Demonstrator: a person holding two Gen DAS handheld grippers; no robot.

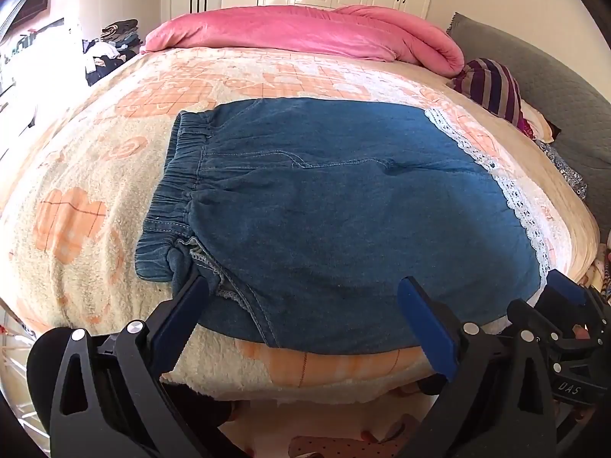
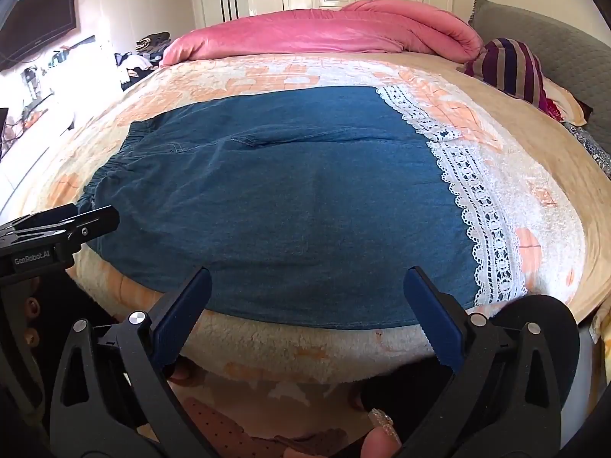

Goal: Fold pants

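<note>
The left hand-held gripper (image 1: 301,307) and right hand-held gripper (image 2: 307,297) hover with jaws wide apart and empty over the near hem of the blue denim pants with white lace trim (image 1: 324,198). These lie flat mid-bed on the cream-and-orange fleece blanket (image 1: 76,198), elastic waistband (image 1: 179,175) at nine o'clock. The denim looks soft, limp and fairly light, so I judge a pinch at the waistband corner and the lace end best.

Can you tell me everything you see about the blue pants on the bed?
The blue pants look like soft denim, with a gathered stretchy waistband at the left and white lace trim along the right hem. They lie spread flat across the fluffy peach-patterned blanket, near its front edge. Both open grippers sit just in front, not gripping them.
</note>
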